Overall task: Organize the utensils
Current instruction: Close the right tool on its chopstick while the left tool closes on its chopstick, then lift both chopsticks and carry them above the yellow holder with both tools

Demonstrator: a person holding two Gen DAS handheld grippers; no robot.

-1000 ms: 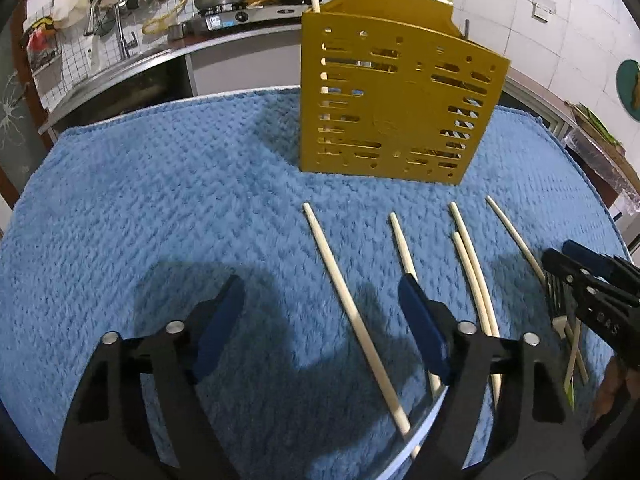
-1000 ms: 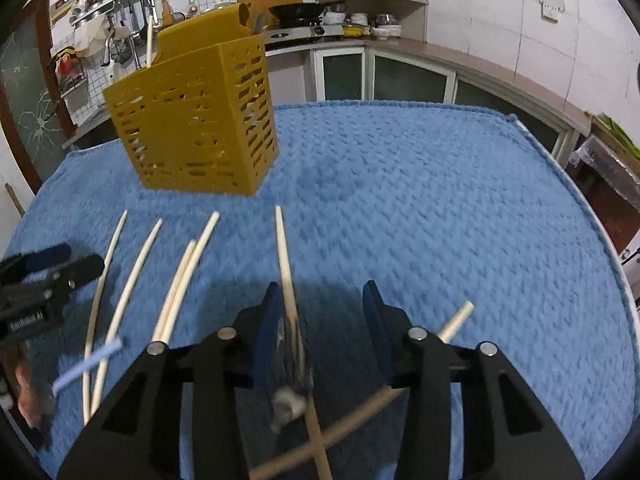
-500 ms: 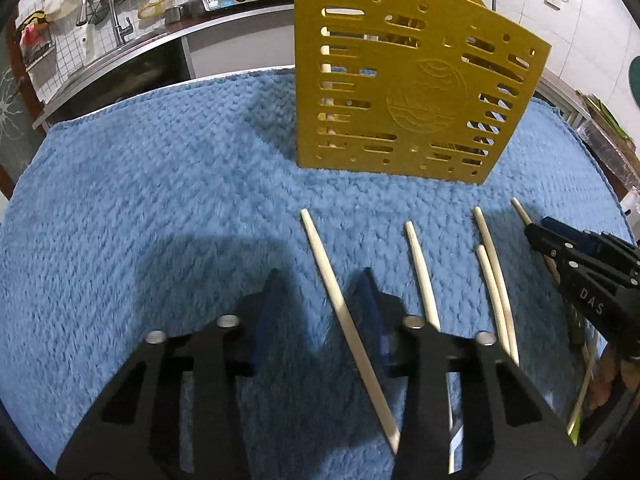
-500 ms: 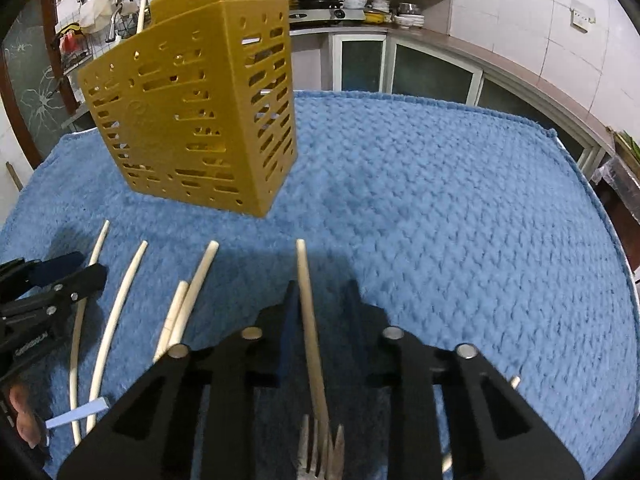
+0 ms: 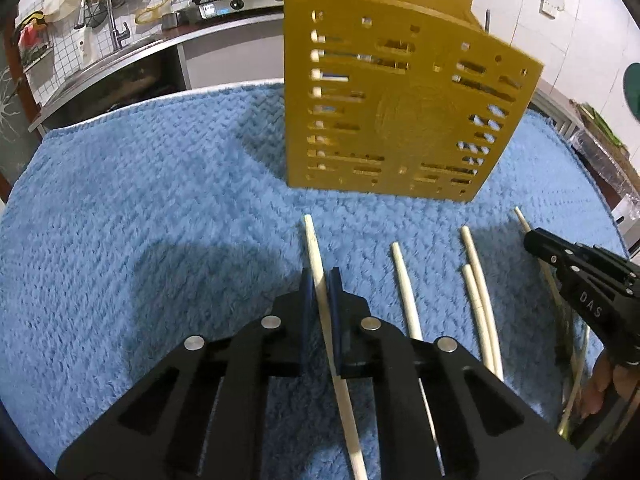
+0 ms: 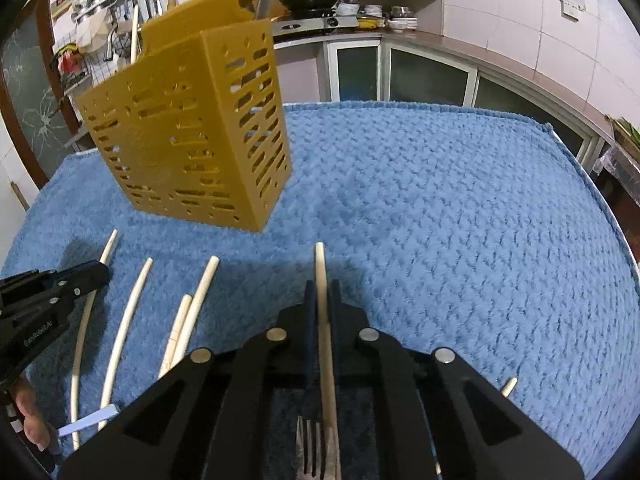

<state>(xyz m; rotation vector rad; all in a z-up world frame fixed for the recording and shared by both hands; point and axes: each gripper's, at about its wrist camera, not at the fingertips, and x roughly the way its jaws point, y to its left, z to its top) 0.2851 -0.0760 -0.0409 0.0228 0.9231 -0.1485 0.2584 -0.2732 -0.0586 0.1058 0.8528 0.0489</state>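
My left gripper (image 5: 320, 284) clamps a pale wooden chopstick (image 5: 316, 248); my right gripper (image 6: 321, 296) clamps another cream chopstick (image 6: 320, 268), before the perforated yellow plastic holder (image 5: 396, 108).

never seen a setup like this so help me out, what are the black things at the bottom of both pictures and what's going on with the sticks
There is no robot here. A person holds a two-finger claw in each hand, and each claw carries a wide-angle camera looking forward along its fingers. One picture comes from the left claw, the other from the right claw; each also shows the other claw at its edge.

Both claws are shut, each on a pale chopstick: the left chopstick and the right chopstick.

The surface is a blue towel. On it stands a yellow slotted utensil holder, with one stick already poking out of its top. More loose chopsticks lie in a row in front of it, and a fork shows under the right claw.
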